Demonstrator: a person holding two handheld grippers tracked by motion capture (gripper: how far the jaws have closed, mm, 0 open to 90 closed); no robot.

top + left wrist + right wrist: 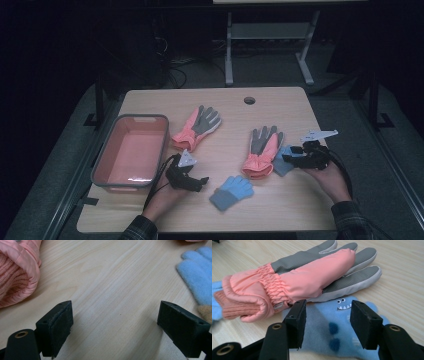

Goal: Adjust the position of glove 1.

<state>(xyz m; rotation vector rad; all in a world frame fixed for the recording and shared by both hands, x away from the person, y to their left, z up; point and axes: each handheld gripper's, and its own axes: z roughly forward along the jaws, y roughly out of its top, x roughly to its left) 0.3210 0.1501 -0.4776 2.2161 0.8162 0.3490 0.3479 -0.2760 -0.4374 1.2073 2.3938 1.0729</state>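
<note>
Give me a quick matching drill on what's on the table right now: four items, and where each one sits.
Items:
1. pink bin
2. left gripper
3. right gripper
4. blue glove with a face

Places:
A. jaws open over bare wood
B. partly under a pink glove
C. left edge of the table
D. jaws open over a blue glove

Pairs: 1-C, 2-A, 3-D, 4-B

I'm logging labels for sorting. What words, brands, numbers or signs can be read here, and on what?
None can be read.
Pink glove: small tag at its cuff, too small to read.
Blue mitten: a printed face with eyes and teeth, no letters.
Bin, table: no markings visible.
</note>
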